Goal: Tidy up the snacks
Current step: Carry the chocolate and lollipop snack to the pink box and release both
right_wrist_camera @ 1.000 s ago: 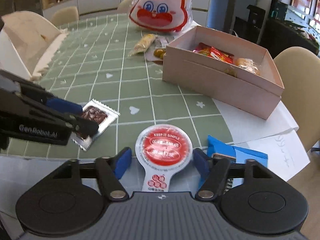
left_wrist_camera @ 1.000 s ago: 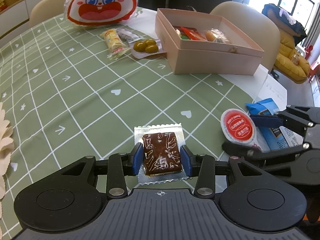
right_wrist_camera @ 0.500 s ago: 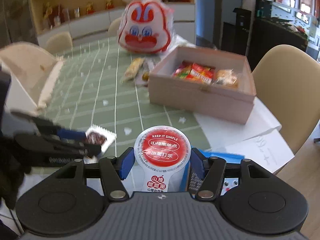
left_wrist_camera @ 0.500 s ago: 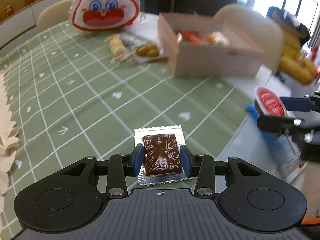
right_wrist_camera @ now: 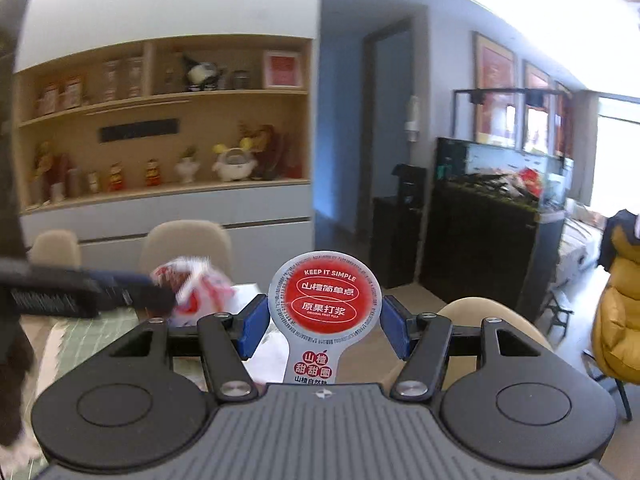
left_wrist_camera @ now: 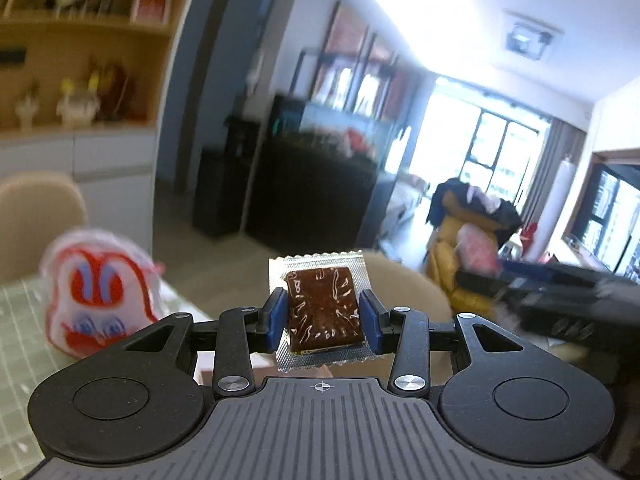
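Observation:
My left gripper (left_wrist_camera: pixel 323 322) is shut on a brown snack bar in a clear crinkled wrapper (left_wrist_camera: pixel 322 310), held high above the table. My right gripper (right_wrist_camera: pixel 324 322) is shut on a round cup with a red foil lid (right_wrist_camera: pixel 328 300) and a white pull tab. Each gripper shows blurred in the other's view: the right gripper (left_wrist_camera: pixel 560 292) at the right edge, the left gripper (right_wrist_camera: pixel 80 288) at the left. The pink box is almost hidden; only a sliver shows under the left gripper.
A red and white rabbit-face snack bag (left_wrist_camera: pixel 96 300) sits on the green checked tablecloth (left_wrist_camera: pixel 20 320) at lower left, also blurred in the right wrist view (right_wrist_camera: pixel 196 292). Beige chairs (right_wrist_camera: pixel 186 244) stand behind the table. Shelves, a dark cabinet and a yellow coat fill the background.
Both grippers have risen well above the table and tilted up, each keeping its snack. The table, box and loose snacks have dropped nearly out of view.

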A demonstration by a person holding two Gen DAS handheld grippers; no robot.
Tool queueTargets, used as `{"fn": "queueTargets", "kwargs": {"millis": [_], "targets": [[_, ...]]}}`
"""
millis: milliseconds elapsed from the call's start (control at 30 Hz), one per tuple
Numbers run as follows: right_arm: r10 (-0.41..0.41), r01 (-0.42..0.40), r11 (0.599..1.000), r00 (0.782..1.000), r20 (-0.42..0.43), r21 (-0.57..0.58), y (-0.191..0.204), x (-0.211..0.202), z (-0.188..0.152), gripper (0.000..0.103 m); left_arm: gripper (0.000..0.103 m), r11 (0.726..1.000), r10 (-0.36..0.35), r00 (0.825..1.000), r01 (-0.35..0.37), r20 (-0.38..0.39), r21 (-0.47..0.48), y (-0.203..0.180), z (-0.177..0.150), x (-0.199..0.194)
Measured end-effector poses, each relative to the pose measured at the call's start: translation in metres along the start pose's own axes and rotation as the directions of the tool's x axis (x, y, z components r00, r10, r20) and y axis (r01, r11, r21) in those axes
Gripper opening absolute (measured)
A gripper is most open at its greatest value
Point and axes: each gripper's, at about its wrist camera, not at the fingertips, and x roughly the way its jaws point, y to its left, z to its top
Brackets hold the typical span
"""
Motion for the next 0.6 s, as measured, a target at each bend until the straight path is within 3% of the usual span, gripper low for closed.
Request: {"fn": "queueTargets", "kwargs": {"millis": [100, 167, 200, 233, 267, 333, 367, 467, 533, 600], "targets": [[-0.026, 0.027, 0.999, 0.999, -0.047, 0.020, -0.001, 0.028, -0.003, 0.061, 0.044, 0.996, -0.011, 0.995, 0.001, -0.101, -0.094, 0.023, -0.032, 0.053], [-0.027, 0.029, 0.999, 0.994, -0.106, 0.017, 0.002, 0.050, -0.016, 0.061, 0.045, 0.983, -0.086, 0.978, 0.053, -0.189, -0.173, 0.042, -0.060, 0.087], [-0.027, 0.029, 0.999, 0.989, -0.144, 0.013, 0.005, 0.062, -0.025, 0.061, 0.045, 0.972, -0.149, 0.950, 0.090, -0.274, -0.218, 0.051, -0.078, 0.112], [-0.027, 0.029, 1.000, 0.984, -0.176, 0.010, 0.007, 0.074, -0.033, 0.061, 0.045, 0.970, -0.167, 0.924, 0.090, -0.345, -0.227, 0.057, -0.092, 0.132], [-0.031, 0.033, 0.999, 0.977, -0.211, 0.006, 0.009, 0.085, -0.041, 0.061, 0.044, 0.978, -0.133, 0.911, 0.056, -0.390, -0.202, 0.061, -0.105, 0.148], [-0.047, 0.047, 0.999, 0.964, -0.263, -0.006, 0.017, 0.103, -0.057, 0.061, 0.044, 0.992, -0.047, 0.922, -0.003, -0.384, -0.129, 0.064, -0.121, 0.158], [-0.052, 0.052, 0.999, 0.958, -0.283, -0.007, 0.018, 0.111, -0.063, 0.061, 0.044, 0.990, -0.050, 0.928, -0.002, -0.368, -0.139, 0.068, -0.124, 0.157], [-0.040, 0.050, 0.999, 0.937, -0.346, 0.019, 0.015, 0.126, -0.088, 0.061, 0.044, 0.954, -0.128, 0.953, 0.042, -0.274, -0.297, 0.085, -0.128, 0.132], [-0.017, 0.036, 0.998, 0.919, -0.394, 0.042, 0.017, 0.144, -0.102, 0.061, 0.044, 0.954, -0.109, 0.962, 0.031, -0.249, -0.299, 0.084, -0.133, 0.109], [0.003, 0.027, 0.998, 0.897, -0.441, 0.062, 0.023, 0.163, -0.118, 0.061, 0.044, 0.970, -0.065, 0.959, -0.004, -0.277, -0.243, 0.078, -0.142, 0.088]]}}
